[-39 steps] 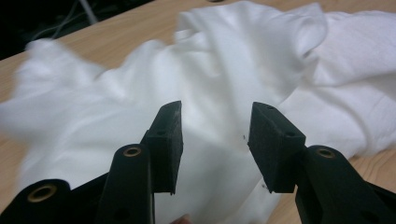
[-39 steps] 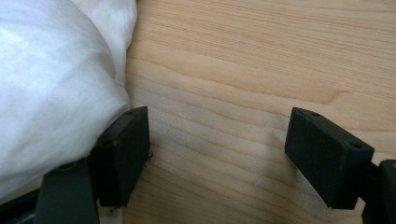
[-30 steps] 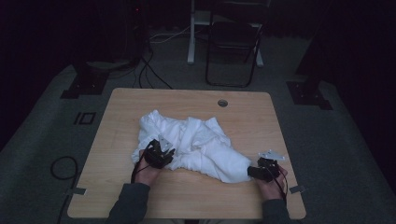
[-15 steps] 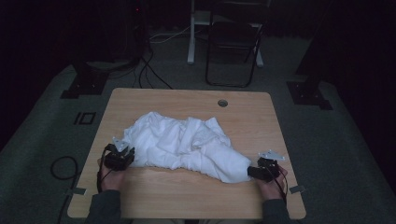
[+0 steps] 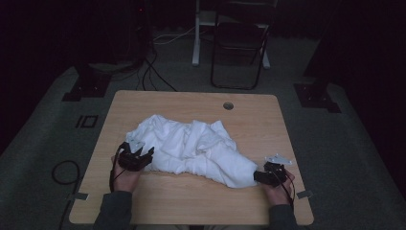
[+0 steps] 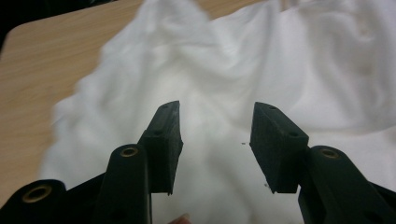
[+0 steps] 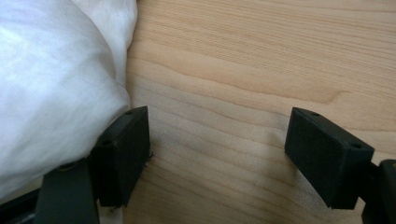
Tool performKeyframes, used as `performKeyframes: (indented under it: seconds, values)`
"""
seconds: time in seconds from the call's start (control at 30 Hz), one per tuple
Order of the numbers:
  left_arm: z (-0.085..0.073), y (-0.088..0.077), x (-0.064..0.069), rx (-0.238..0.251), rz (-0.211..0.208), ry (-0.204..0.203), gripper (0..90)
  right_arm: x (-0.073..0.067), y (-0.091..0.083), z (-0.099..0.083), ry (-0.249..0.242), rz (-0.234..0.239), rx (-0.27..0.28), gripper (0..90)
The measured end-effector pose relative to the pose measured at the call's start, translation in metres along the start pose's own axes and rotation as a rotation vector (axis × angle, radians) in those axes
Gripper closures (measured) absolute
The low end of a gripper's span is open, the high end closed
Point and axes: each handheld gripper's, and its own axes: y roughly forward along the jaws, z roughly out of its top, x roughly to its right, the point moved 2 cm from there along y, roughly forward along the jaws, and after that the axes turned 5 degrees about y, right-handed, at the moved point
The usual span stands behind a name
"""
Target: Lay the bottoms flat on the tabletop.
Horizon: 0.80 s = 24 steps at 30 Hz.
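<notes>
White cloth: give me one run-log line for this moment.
white cloth: crumpled mid-table | left gripper: jaws just opening, above cloth, nothing pinched | right gripper: open beside cloth's corner

one white cloth (image 5: 191, 151), one wooden table (image 5: 191, 206), two grippers, one folding chair (image 5: 238, 45) behind.
</notes>
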Motion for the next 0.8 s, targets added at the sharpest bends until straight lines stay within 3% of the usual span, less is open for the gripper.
performKeyframes:
  seconds: [0.23, 0.37, 0.53, 0.67, 0.8]
  values:
    - [0.029, 0.016, 0.041, 0.033, -0.120, 0.062, 48.1, 0.000, 0.000, 0.000, 0.000, 0.000, 0.000, 22.2]
    - [0.044, 0.025, 0.060, 0.045, -0.165, 0.080, 43.9, 0.000, 0.000, 0.000, 0.000, 0.000, 0.000, 22.1]
    - [0.053, 0.046, 0.077, 0.016, -0.172, 0.097, 36.6, -0.001, 0.000, 0.000, 0.001, 0.000, 0.000, 22.2]
    - [0.052, 0.067, 0.084, -0.043, -0.156, 0.077, 30.0, 0.000, 0.000, 0.000, 0.000, 0.000, 0.000, 22.1]
    - [0.046, 0.086, 0.093, -0.100, -0.170, 0.065, 34.9, -0.001, 0.000, 0.000, 0.001, 0.000, 0.000, 22.1]
